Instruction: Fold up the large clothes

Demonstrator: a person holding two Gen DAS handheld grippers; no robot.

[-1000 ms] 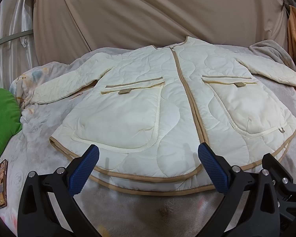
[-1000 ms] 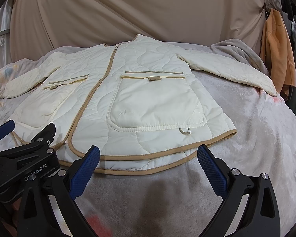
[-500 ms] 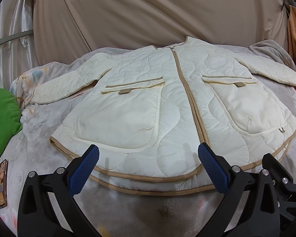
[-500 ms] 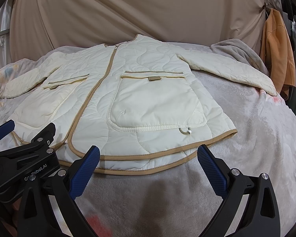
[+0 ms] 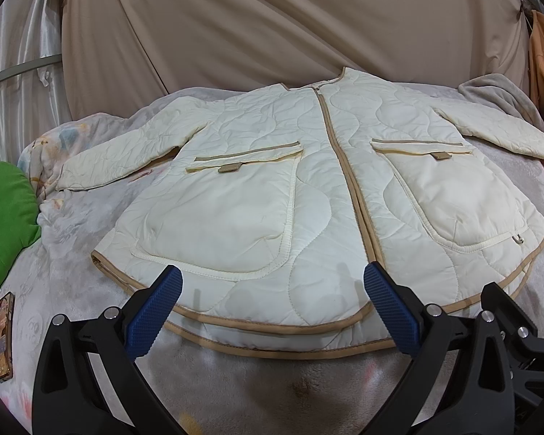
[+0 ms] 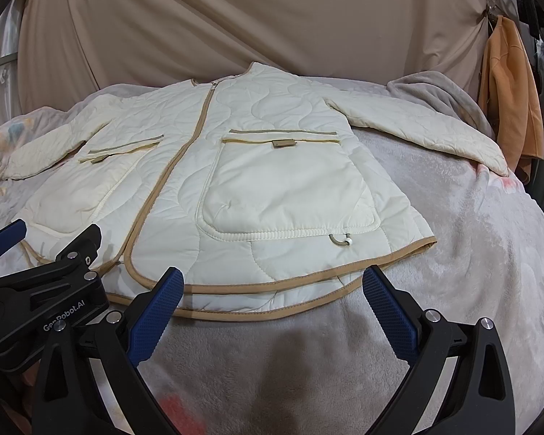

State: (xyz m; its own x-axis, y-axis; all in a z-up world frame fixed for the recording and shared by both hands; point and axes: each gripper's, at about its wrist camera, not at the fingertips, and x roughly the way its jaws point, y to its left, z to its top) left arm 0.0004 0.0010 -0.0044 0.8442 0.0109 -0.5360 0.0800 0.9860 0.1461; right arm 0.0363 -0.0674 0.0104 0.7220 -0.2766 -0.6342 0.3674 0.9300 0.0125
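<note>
Jacket: a cream quilted jacket (image 5: 308,195) with tan binding lies face up and spread flat on the bed, zipped closed, collar at the far side, hem nearest the cameras.
Sleeves: both stretched outward; the left sleeve (image 5: 119,156) reaches toward the green cushion, the right sleeve (image 6: 424,130) angles toward the bed's right edge.
Pockets: two large patch pockets on the front, each with a tan-edged flap; a small cord loop (image 6: 339,241) sits under the right pocket.
Hem: double tan-bound edge, curved, lying just beyond both sets of fingertips.
Left gripper (image 5: 272,290): jaws spread wide, holding nothing, poised over the hem near the zip line, not touching the cloth.
Right gripper (image 6: 272,291): jaws likewise wide apart and empty, above the hem on the jacket's right half.
Bed: covered by a pale grey fleece blanket (image 6: 471,253), bunched at the far right corner.
Surroundings: green cushion (image 5: 3,224) at the left edge; a phone (image 5: 3,337) lying flat near it; beige drape (image 5: 272,25) behind; an orange garment (image 6: 507,87) hanging at the right.
</note>
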